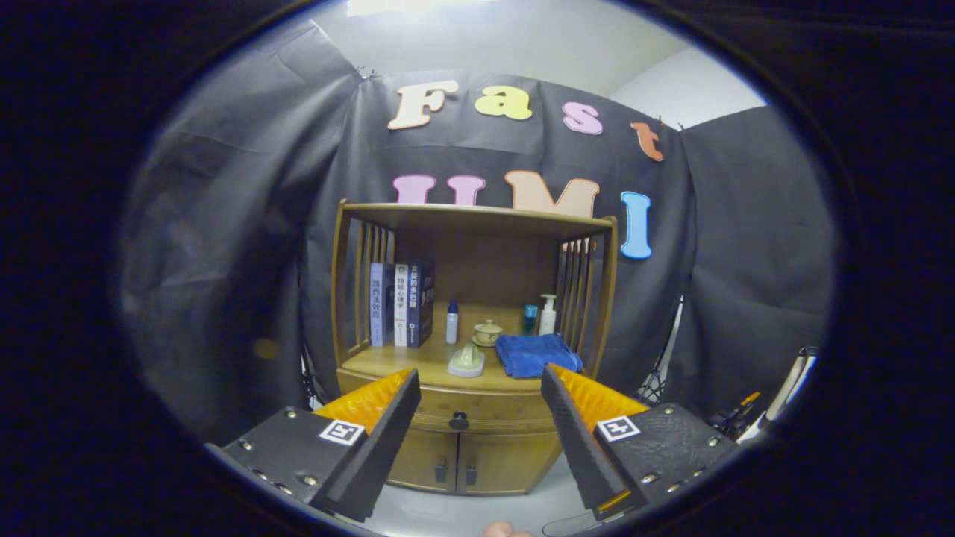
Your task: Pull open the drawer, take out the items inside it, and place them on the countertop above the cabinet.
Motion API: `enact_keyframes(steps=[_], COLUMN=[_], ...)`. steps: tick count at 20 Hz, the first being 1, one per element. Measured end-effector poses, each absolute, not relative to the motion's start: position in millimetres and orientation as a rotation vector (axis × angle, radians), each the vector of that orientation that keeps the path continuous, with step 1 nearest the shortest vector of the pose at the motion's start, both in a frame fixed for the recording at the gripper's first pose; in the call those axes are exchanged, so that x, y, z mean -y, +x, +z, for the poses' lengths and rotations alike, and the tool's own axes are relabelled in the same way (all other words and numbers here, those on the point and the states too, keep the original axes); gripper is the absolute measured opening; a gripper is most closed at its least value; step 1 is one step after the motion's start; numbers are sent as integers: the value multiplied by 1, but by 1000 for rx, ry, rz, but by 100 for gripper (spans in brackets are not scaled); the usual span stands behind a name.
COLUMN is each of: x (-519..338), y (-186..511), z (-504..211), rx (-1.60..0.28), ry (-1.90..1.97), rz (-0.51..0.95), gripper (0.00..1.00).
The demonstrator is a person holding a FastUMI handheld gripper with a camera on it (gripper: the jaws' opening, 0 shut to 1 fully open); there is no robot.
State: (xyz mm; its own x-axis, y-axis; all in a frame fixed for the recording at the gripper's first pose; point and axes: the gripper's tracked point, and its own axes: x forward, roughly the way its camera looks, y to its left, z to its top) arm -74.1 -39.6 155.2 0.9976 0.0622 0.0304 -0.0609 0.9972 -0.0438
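A wooden cabinet (477, 447) stands ahead of me against the black cloth wall. Its drawer (489, 412) is closed, with a dark round knob (459, 421) in the middle, seen between my fingers. My gripper (481, 384) is open and holds nothing; it hangs some way back from the cabinet, fingers level with the drawer front. The countertop (403, 359) above the drawer carries a folded blue towel (536, 353), a pale dish with a light object (467, 361), a small lidded teacup (488, 333), bottles and books. What lies in the drawer is hidden.
Several books (401, 303) stand at the countertop's left, beside a small white bottle (451, 322). A blue bottle (530, 318) and a white pump bottle (548, 314) stand at the back right. Two lower doors (462, 464) sit under the drawer. Stand legs and cables (735, 414) crowd the right.
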Motion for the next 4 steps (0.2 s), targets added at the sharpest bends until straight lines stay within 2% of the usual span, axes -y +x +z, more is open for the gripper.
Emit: enact_keyframes(steps=[4], x=[72], y=[-71], z=[161], rx=[72], ry=[-31], rz=[-15], gripper=[97])
